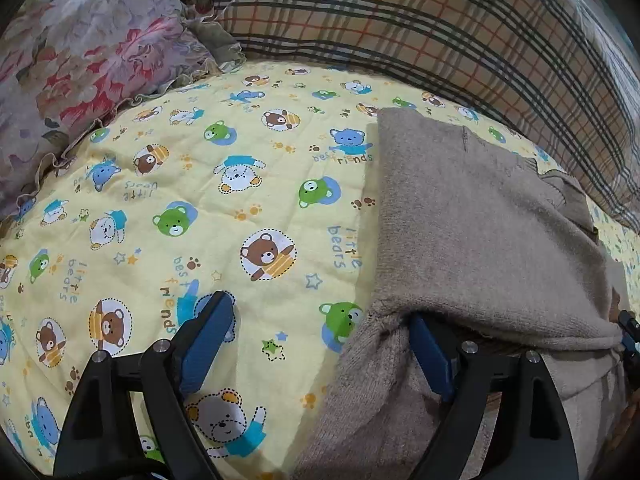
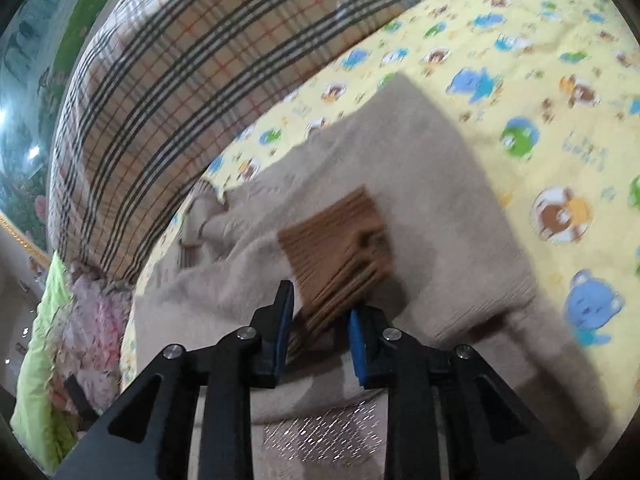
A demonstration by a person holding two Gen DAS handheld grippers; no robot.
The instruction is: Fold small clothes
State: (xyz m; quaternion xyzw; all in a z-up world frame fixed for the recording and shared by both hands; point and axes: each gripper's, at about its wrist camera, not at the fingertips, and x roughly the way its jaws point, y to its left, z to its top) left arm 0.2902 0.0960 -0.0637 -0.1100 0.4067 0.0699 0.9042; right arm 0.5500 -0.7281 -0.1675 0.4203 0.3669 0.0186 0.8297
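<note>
The right gripper [image 2: 320, 312] has its two blue pads closed onto the ribbed brown cuff [image 2: 336, 240] of a small beige sweater [image 2: 420, 184], pinching the knit between them; the view is blurred, so the hold looks partial at best. The left gripper [image 1: 320, 340] stands wide apart: one pad rests bare over the bedspread, the other is tucked under the sweater's near hem, gripping nothing that can be seen.

The sweater lies on the bed's yellow bear-print quilt [image 1: 200, 200], towards the side where the plaid blanket [image 1: 400, 32] rises, with its lower edge at the near edge of the bed. One flap already appears folded over the body, giving a straight left edge in the left wrist view.

The step in hand seems to be laying the sleeve across the body. To do it well, the cuff should be carried flat and low over the beige panel, kept taut enough that the sleeve does not bunch, and set parallel to the straight folded edge. The left gripper would best steady the hem so the body does not drag along the quilt. A floral pillow [image 1: 80, 60] sits at the far corner, well apart from the work.
</note>
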